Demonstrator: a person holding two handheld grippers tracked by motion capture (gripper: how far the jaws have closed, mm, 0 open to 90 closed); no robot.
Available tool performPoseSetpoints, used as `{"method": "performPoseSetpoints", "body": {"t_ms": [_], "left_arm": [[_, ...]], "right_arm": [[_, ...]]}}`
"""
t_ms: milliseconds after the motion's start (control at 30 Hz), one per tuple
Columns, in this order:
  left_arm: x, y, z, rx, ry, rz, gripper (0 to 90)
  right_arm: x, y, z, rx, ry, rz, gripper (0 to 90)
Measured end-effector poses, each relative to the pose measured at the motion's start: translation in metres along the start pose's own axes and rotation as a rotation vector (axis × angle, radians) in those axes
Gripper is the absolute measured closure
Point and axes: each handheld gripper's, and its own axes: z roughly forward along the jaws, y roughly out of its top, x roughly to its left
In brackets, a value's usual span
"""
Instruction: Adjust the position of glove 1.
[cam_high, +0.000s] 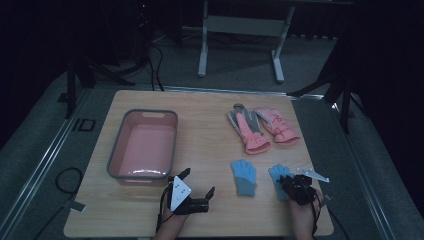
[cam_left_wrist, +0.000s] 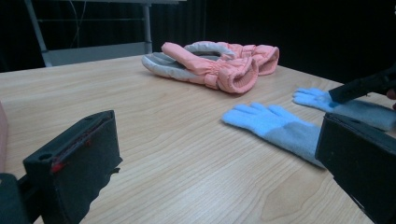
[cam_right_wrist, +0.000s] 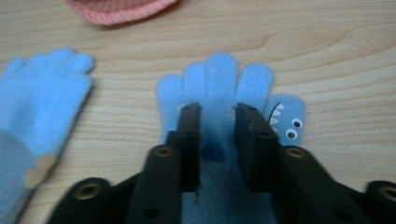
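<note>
Two blue knit gloves lie flat near the table's front right. My right gripper (cam_high: 286, 179) (cam_right_wrist: 217, 115) points down onto the right-hand blue glove (cam_high: 276, 171) (cam_right_wrist: 219, 74), its jaws a little apart with the palm fabric showing in the gap; I read it as open. That glove's thumb (cam_right_wrist: 287, 119) bears eyes and teeth. The other blue glove (cam_high: 244, 176) (cam_left_wrist: 275, 123) (cam_right_wrist: 42, 98) lies just to its left. My left gripper (cam_high: 199, 181) (cam_left_wrist: 215, 154) rests low by the front edge, jaws wide open with nothing between them.
A pink basin with a grey rim (cam_high: 116, 145) stands at the left of the wooden table. A pair of padded pink and grey gloves (cam_high: 257, 127) (cam_left_wrist: 210, 65) lies behind the blue ones. Bare wood stretches between basin and gloves.
</note>
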Motion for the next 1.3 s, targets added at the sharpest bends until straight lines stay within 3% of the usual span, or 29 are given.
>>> {"method": "performPoseSetpoints", "body": {"t_ms": [67, 133, 167, 200, 233, 267, 300, 333, 467, 567, 600, 667, 867, 1033, 1167, 1267, 1300], "left_arm": [[0.0, 0.0, 0.0, 0.001, -0.002, 0.001, 0.1], [0.0, 0.0, 0.0, 0.0, -0.002, 0.002, 0.1], [0.0, 0.0, 0.0, 0.0, -0.003, 0.002, 0.1], [0.0, 0.0, 0.0, 0.001, -0.004, 0.002, 0.1], [0.0, 0.0, 0.0, 0.001, -0.004, 0.002, 0.1], [-0.001, 0.0, 0.0, 0.002, -0.005, 0.002, 0.1], [-0.001, 0.0, 0.0, 0.003, -0.006, 0.001, 0.1], [-0.001, 0.0, 0.001, 0.003, -0.006, 0.002, 0.1], [0.0, 0.0, 0.001, 0.004, -0.001, -0.001, 0.1], [0.0, 0.0, 0.0, 0.003, 0.001, -0.005, 0.1], [0.0, 0.0, 0.0, 0.002, 0.002, -0.006, 0.1], [0.0, 0.0, 0.0, 0.0, 0.003, -0.007, 0.1], [0.0, 0.0, 0.0, -0.002, 0.004, -0.006, 0.1], [0.0, 0.0, 0.0, -0.001, 0.002, -0.004, 0.1], [0.0, 0.0, 0.0, -0.003, 0.004, -0.007, 0.1], [0.0, 0.0, 0.0, 0.0, 0.004, -0.009, 0.1], [0.0, 0.0, 0.0, 0.0, 0.004, -0.009, 0.1]], "right_arm": [[-0.003, 0.004, -0.005, -0.003, 0.04, -0.017, 65.2], [-0.007, 0.008, -0.011, -0.035, 0.068, -0.08, 63.9], [-0.008, 0.011, -0.015, -0.044, 0.044, -0.123, 64.7], [-0.011, 0.013, -0.018, -0.049, 0.051, -0.161, 64.6], [-0.011, 0.013, -0.018, -0.049, 0.051, -0.161, 64.6], [-0.015, 0.016, -0.02, -0.063, 0.1, -0.197, 63.8], [-0.022, 0.017, -0.023, -0.086, 0.123, -0.273, 64.0], [-0.026, 0.018, -0.023, -0.074, 0.142, -0.31, 64.0], [-0.043, 0.019, -0.021, -0.056, 0.247, -0.357, 64.4], [-0.049, 0.018, -0.016, -0.036, 0.305, -0.395, 64.2], [-0.05, 0.016, -0.015, -0.034, 0.299, -0.408, 64.1], [-0.05, 0.013, -0.01, -0.012, 0.331, -0.405, 63.8], [-0.047, 0.003, 0.003, 0.012, 0.304, -0.404, 66.2], [-0.04, -0.003, 0.002, -0.006, 0.258, -0.432, 84.4], [-0.035, -0.001, 0.001, -0.02, 0.221, -0.406, 86.6], [-0.032, 0.003, -0.004, -0.037, 0.222, -0.395, 86.7], [-0.029, 0.011, -0.012, -0.07, 0.231, -0.387, 86.7]]}}
